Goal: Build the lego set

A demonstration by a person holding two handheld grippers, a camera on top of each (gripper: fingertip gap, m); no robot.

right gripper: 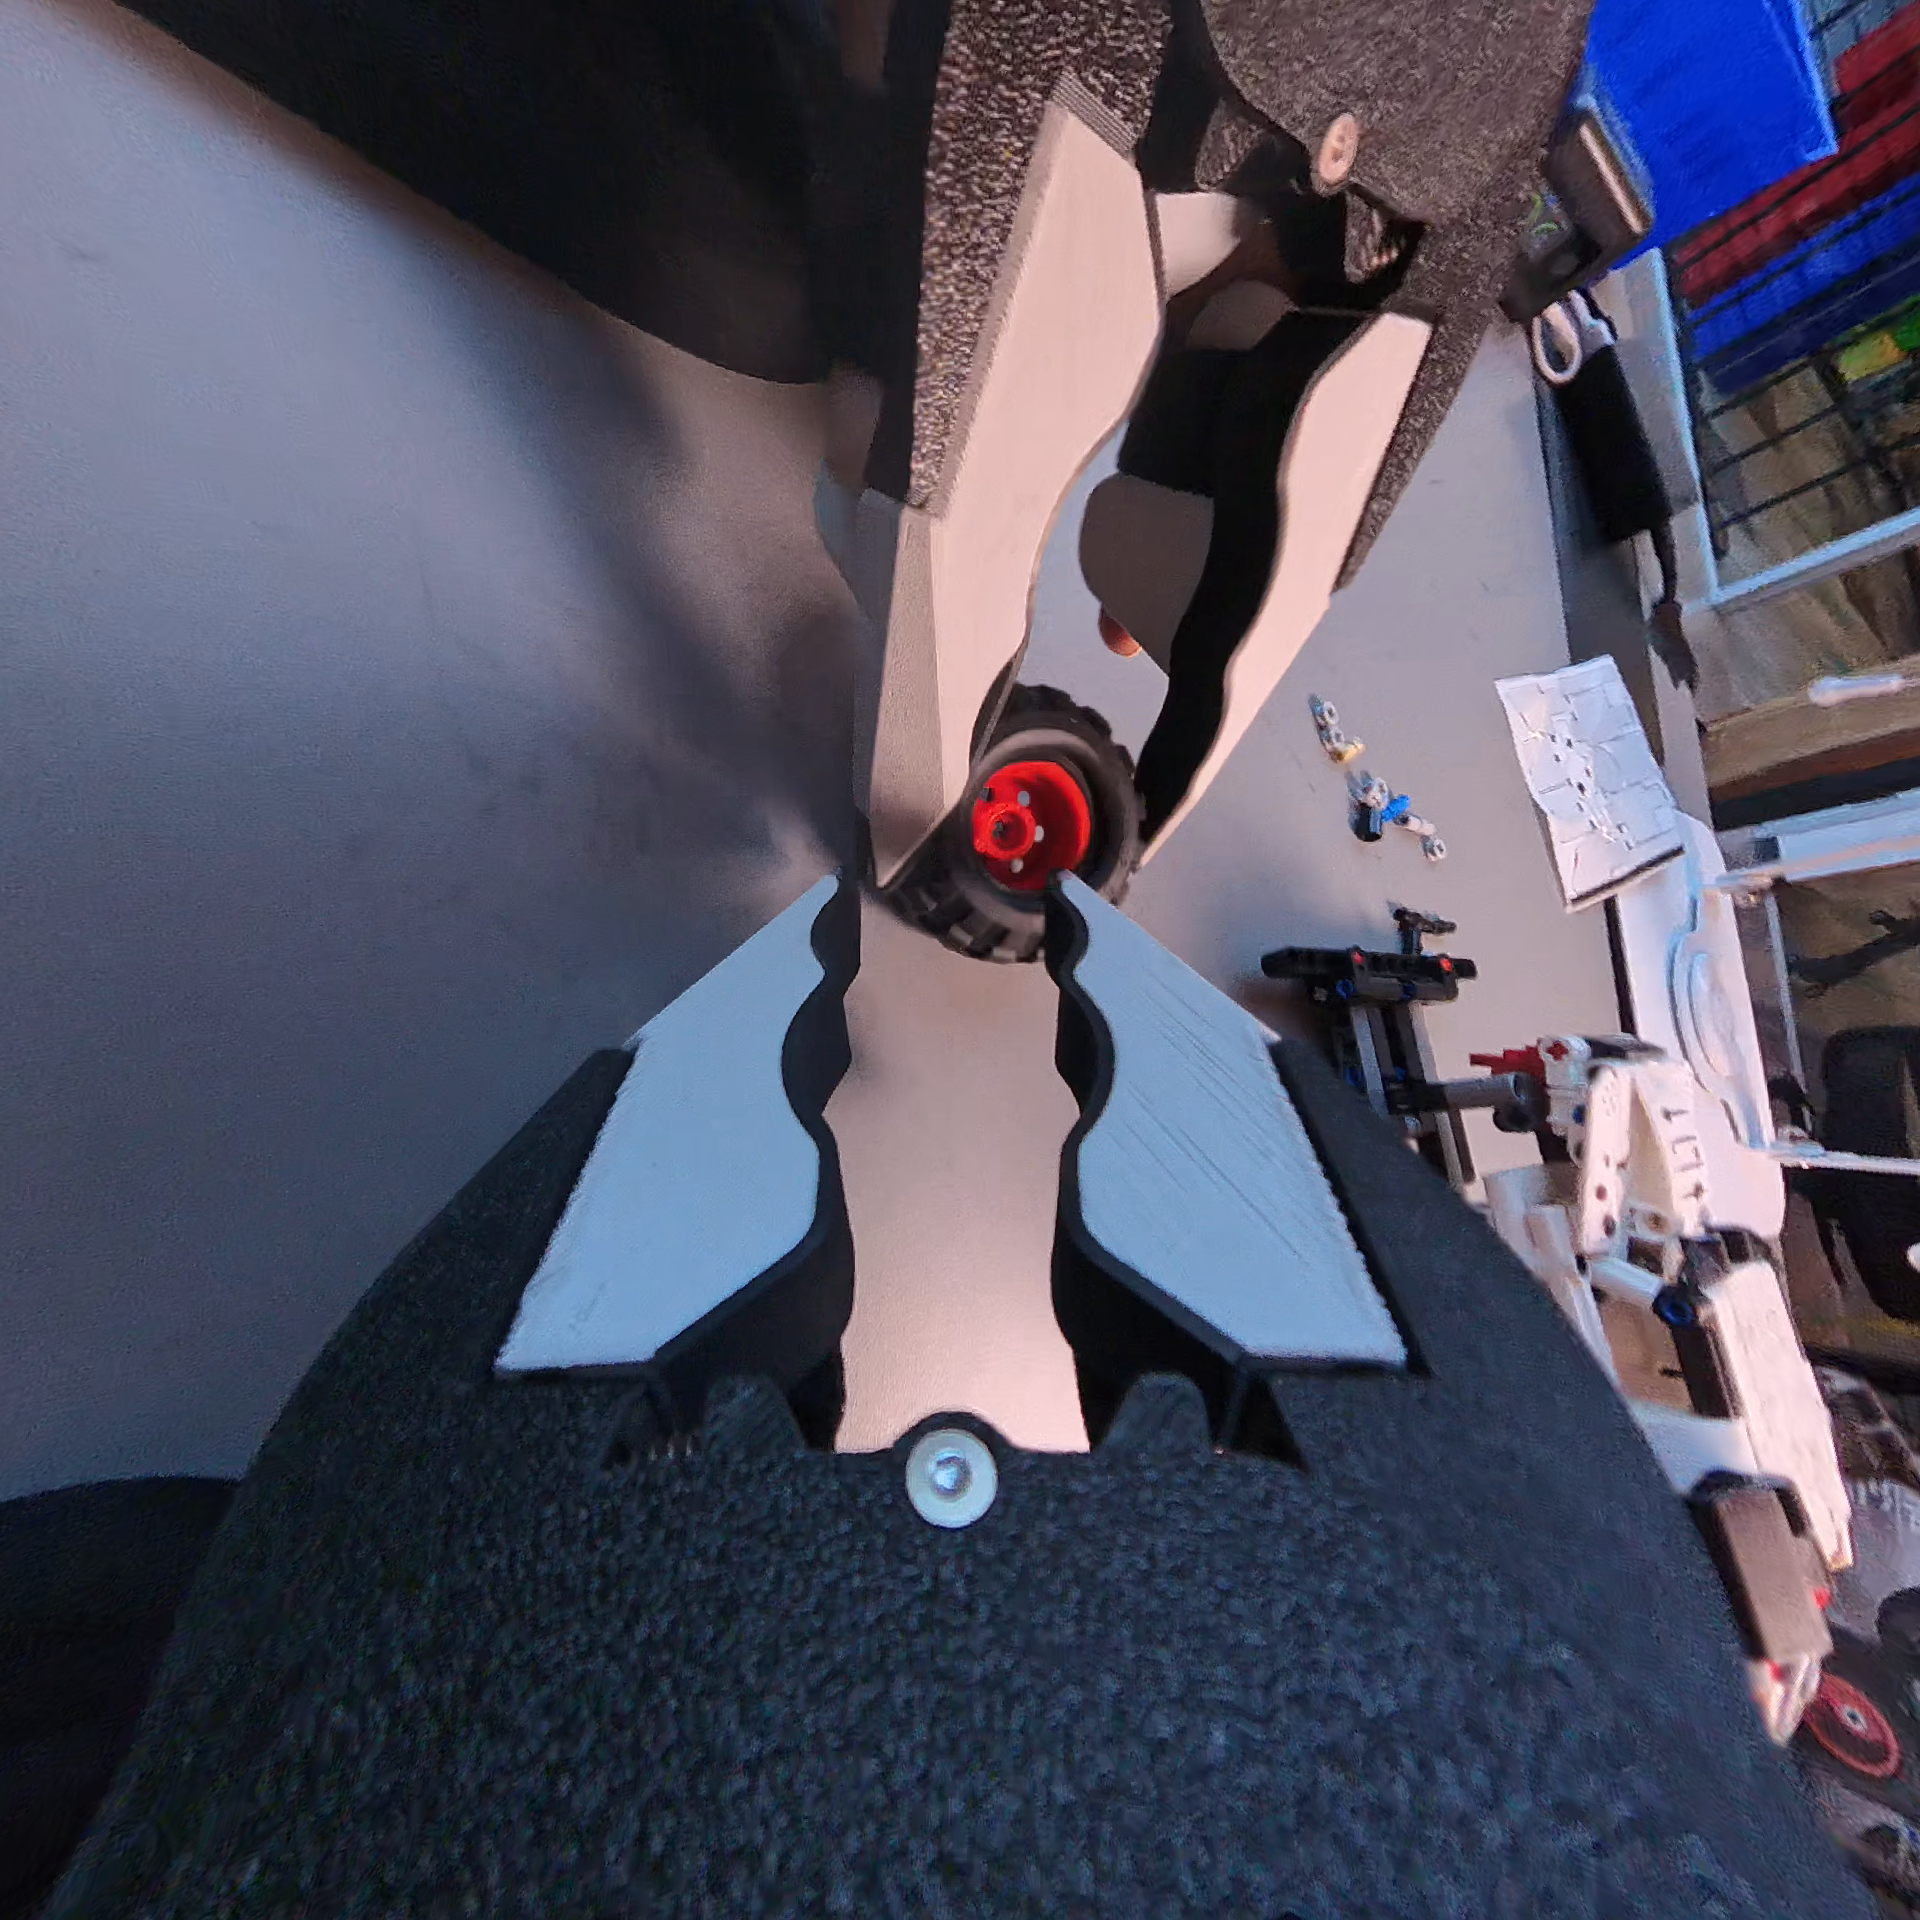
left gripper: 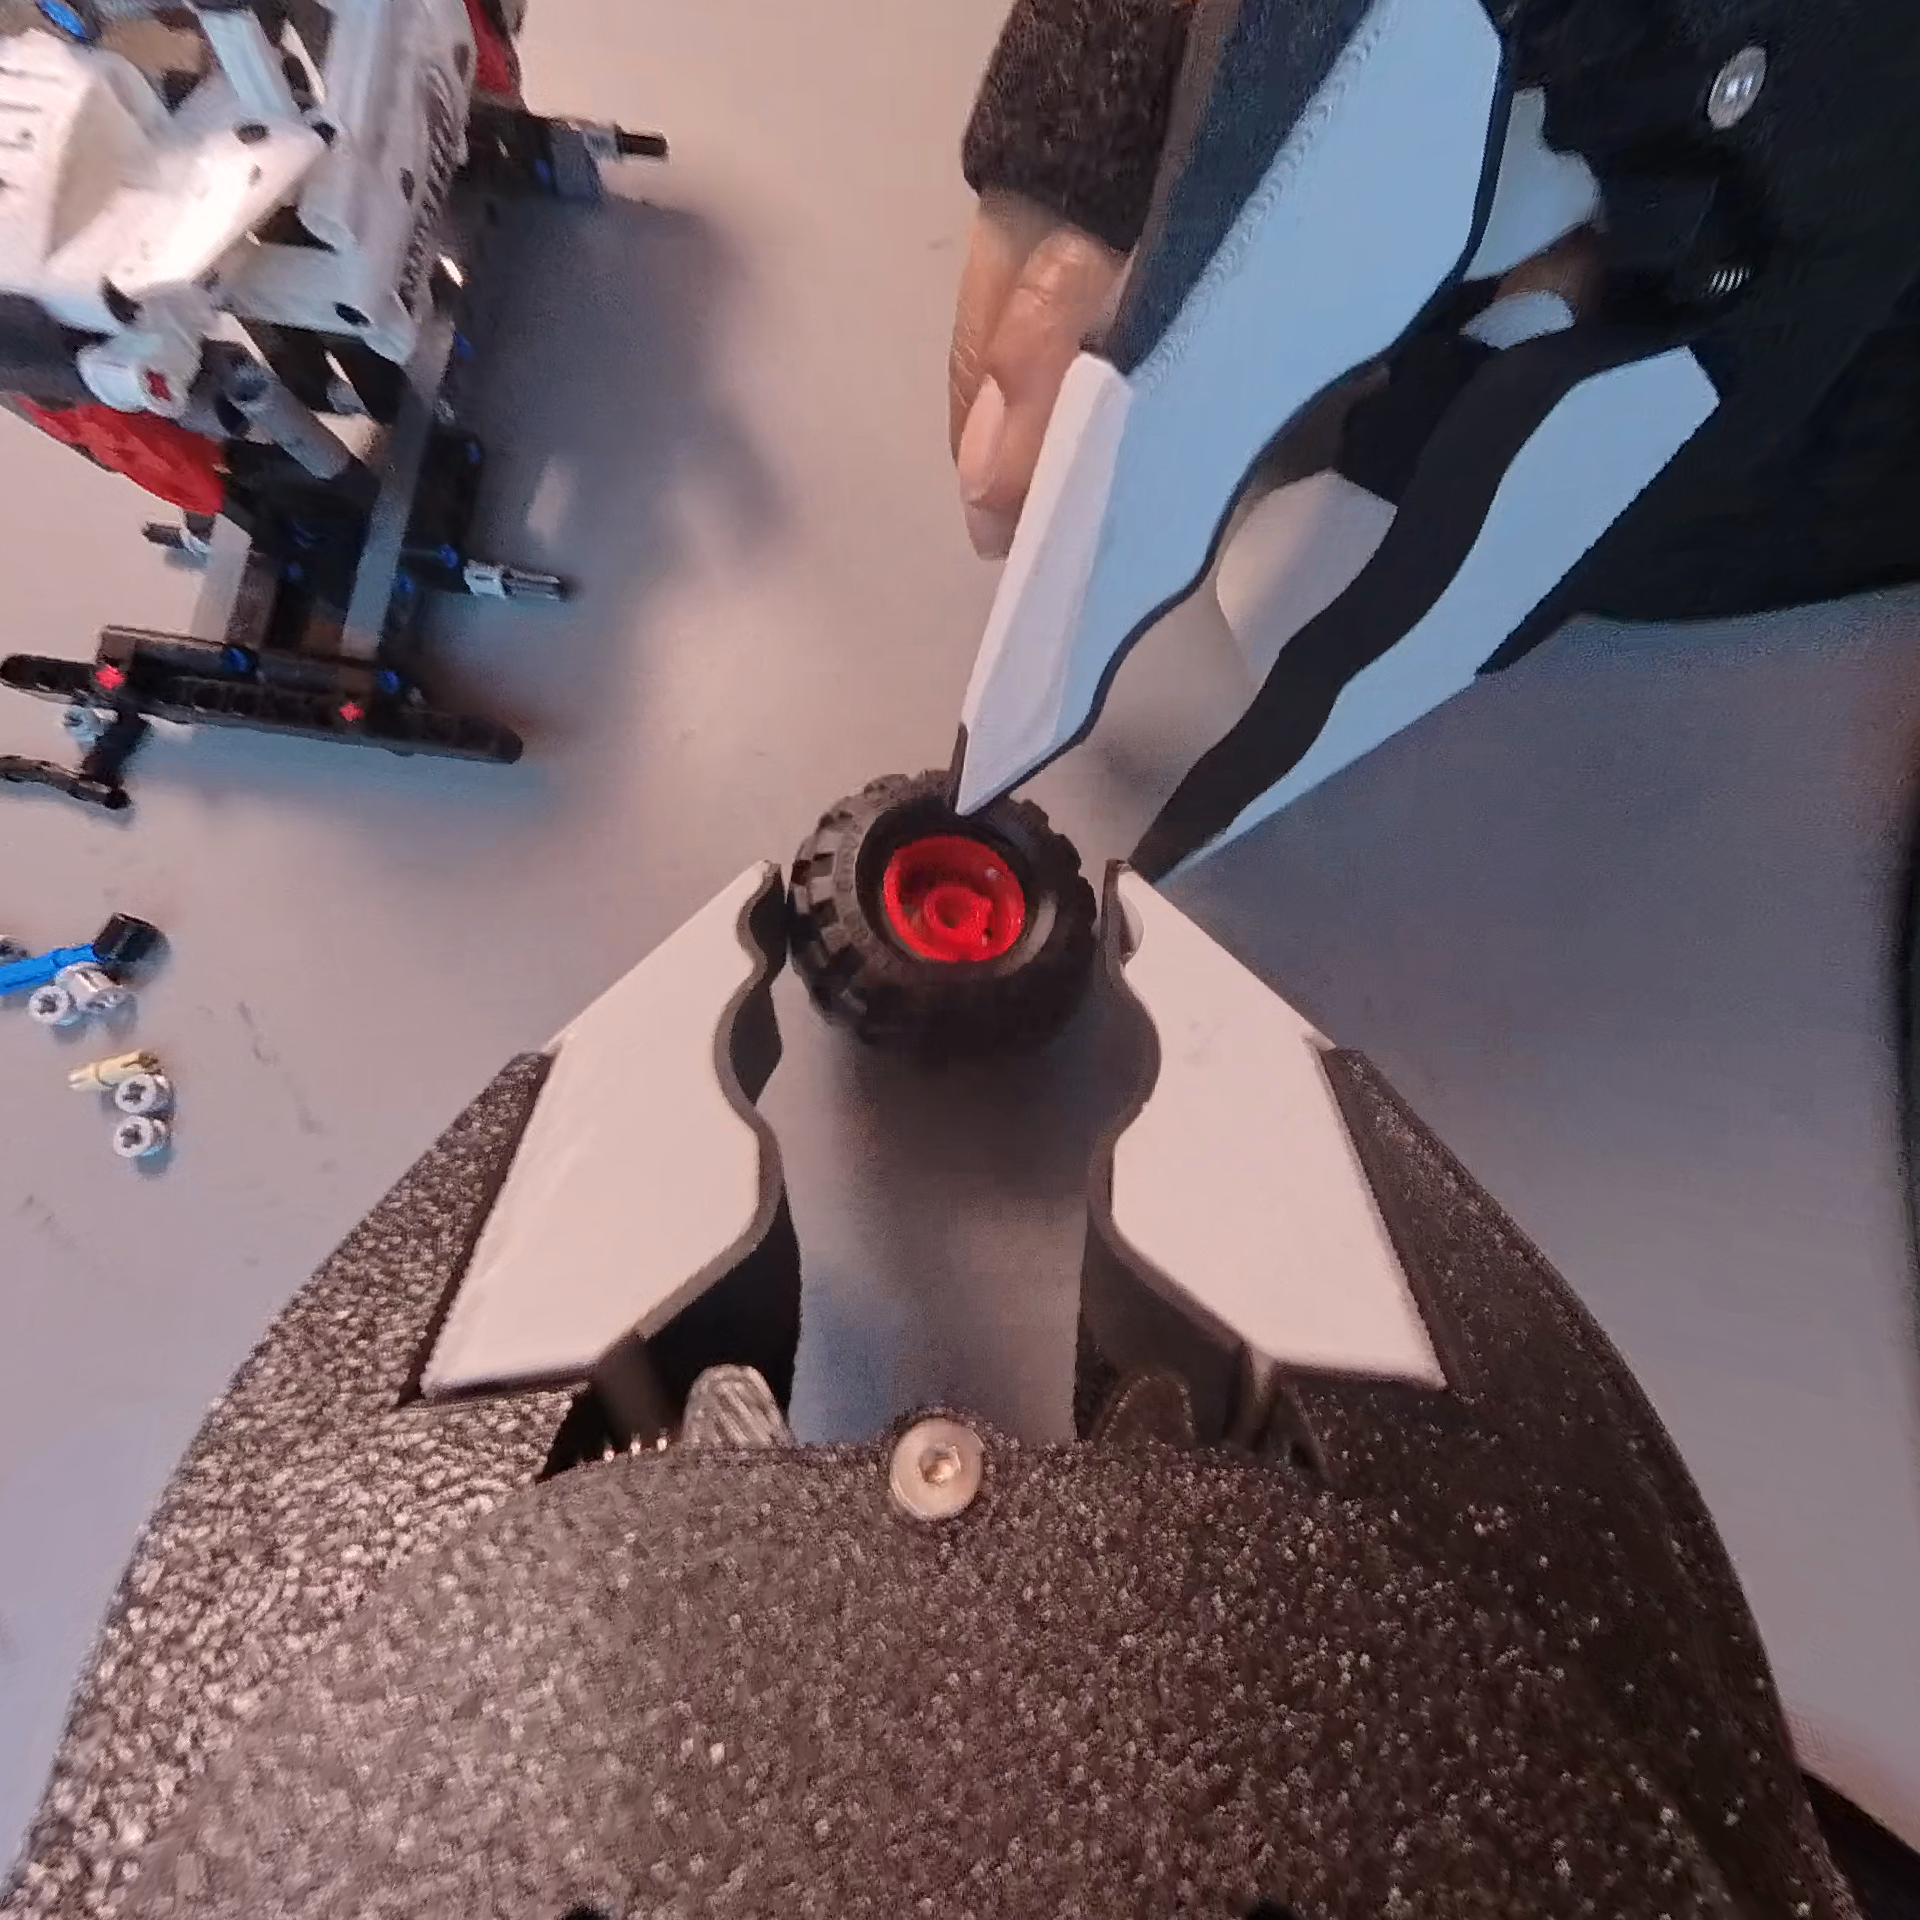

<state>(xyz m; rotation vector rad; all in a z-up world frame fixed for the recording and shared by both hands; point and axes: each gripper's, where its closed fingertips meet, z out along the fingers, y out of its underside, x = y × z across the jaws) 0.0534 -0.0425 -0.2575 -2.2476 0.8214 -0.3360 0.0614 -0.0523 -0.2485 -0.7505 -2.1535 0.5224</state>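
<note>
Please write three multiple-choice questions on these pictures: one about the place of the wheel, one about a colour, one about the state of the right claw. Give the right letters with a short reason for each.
1. Where is the wheel?
A. between the fingers of the left claw
B. mounted on the white model
C. lying on the paper sheet

2. What colour is the hub of the wheel?
A. blue
B. yellow
C. red

3. In what state is the right claw?
A. shut on the wheel
B. open
C. out of view

Answers:
1 A: in both views the left claw's two fingers stand on either side of the tyre.
2 C: the hub is red inside the black tyre.
3 B: its fingers stand apart, and only one tip reaches the wheel.
</note>
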